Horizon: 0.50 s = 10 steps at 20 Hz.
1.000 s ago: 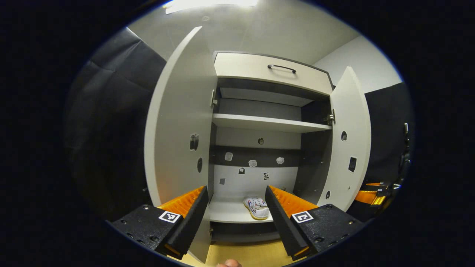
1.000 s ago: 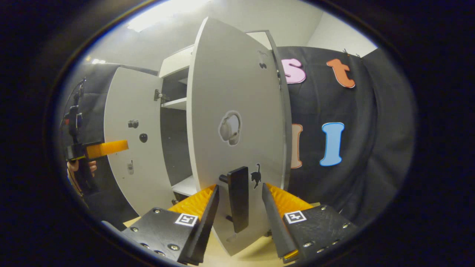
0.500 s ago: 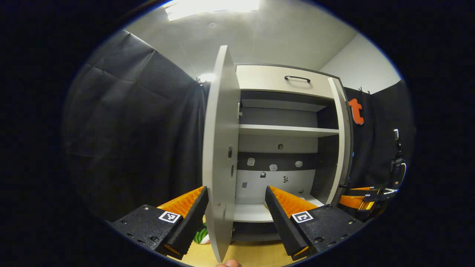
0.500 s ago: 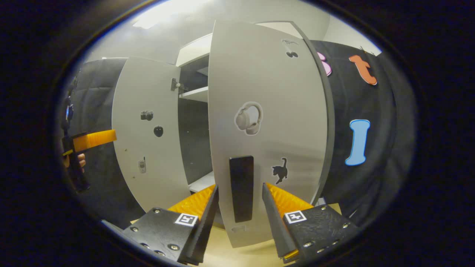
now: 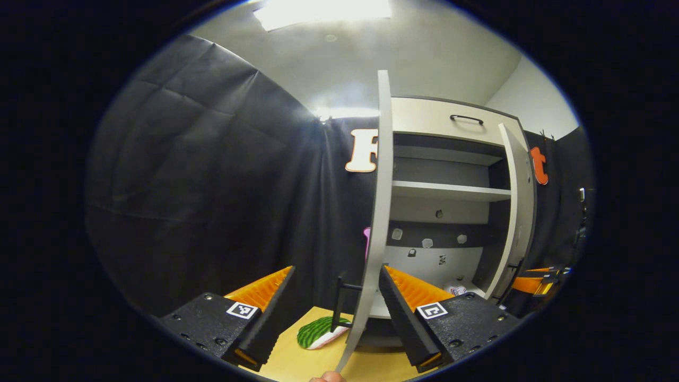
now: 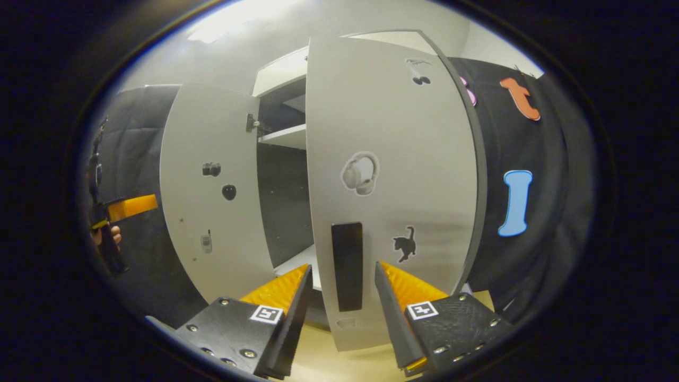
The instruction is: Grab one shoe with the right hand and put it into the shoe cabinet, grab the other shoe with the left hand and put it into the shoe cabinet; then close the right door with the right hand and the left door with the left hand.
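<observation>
Straddling the right door's (image 6: 392,175) rigid black handle (image 6: 347,265), the right gripper (image 6: 342,286) gapes unclamped; grip that bar.

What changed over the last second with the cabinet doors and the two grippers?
The right door swung toward closed, its handle between the open right gripper's fingers. The left gripper came round the left door, now edge-on between its fingers. Both grippers stayed open, the left door stayed open, and nothing was gripped.

a ceiling light (image 5: 323,8) glared overhead, blown out white; the cabinet door (image 6: 392,175) bowed under fisheye distortion; the booth's edges fell dim; focus stayed fairly sharp throughout.
</observation>
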{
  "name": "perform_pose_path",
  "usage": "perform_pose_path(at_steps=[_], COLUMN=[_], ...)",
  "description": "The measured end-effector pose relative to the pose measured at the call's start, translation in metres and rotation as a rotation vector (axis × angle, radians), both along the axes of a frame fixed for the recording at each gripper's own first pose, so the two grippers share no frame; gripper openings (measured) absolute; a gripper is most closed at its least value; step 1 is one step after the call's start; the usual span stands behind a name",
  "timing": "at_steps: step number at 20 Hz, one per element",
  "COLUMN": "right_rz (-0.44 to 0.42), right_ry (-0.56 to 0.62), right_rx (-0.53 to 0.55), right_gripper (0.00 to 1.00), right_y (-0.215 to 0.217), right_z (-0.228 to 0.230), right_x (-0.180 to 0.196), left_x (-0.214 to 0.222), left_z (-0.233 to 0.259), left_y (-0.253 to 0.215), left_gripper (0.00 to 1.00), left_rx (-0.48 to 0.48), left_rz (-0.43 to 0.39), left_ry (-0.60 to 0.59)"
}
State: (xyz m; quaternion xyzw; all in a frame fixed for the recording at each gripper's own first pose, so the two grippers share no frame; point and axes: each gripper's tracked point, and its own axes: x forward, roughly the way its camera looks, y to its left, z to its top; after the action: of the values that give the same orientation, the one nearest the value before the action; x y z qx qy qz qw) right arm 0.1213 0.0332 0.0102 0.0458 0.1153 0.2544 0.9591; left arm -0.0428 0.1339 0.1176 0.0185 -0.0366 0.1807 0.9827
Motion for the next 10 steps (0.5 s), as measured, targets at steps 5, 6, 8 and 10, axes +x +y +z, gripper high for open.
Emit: perform_pose_path(at_steps=[5, 6, 8, 10], right_rz=[-0.041, -0.050, -0.065, -0.077], right_ry=[-0.018, -0.020, -0.021, -0.018], right_rx=[0.000, -0.003, -0.002, -0.003], right_gripper=[0.63, 0.63, 0.63, 0.63], right_y=[-0.013, -0.016, -0.020, -0.023], right_z=[0.008, 0.007, 0.008, 0.007], right_x=[-0.001, -0.001, 0.000, 0.000], left_x=[0.005, 0.007, 0.013, 0.020], left_z=[-0.017, -0.021, -0.027, -0.035], left_y=[0.023, 0.026, 0.027, 0.027], left_gripper=[0.93, 0.93, 0.93, 0.93], left_rx=[-0.018, -0.024, -0.034, -0.040], left_rz=[0.039, 0.034, 0.023, 0.012], left_ry=[0.030, 0.037, 0.049, 0.058])
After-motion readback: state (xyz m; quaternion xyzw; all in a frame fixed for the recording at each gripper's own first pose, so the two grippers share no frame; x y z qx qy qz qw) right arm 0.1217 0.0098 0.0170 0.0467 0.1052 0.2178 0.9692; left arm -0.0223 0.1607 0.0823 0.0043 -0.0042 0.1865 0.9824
